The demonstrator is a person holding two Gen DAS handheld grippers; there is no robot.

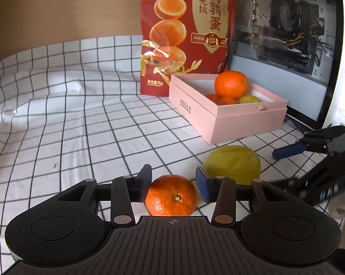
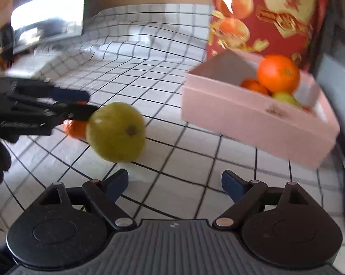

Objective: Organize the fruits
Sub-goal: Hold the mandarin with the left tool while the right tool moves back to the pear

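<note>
A mandarin (image 1: 172, 196) on the checked tablecloth (image 1: 69, 126) is flanked, with small gaps, by the parted left gripper (image 1: 173, 183). The right gripper (image 2: 174, 185) is held wide apart, empty, near a green guava (image 2: 116, 131) beside the pink box (image 1: 229, 116).

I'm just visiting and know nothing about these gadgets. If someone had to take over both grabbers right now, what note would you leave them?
Left gripper: open, fingers on either side of the loose orange on the checked cloth, not yet squeezing.
Right gripper: open, holding nothing, near the yellow-green fruit on the cloth.
Done: pink box already holds several oranges and one green fruit.
Left: grip the orange, box it, then the yellow-green fruit.
</note>
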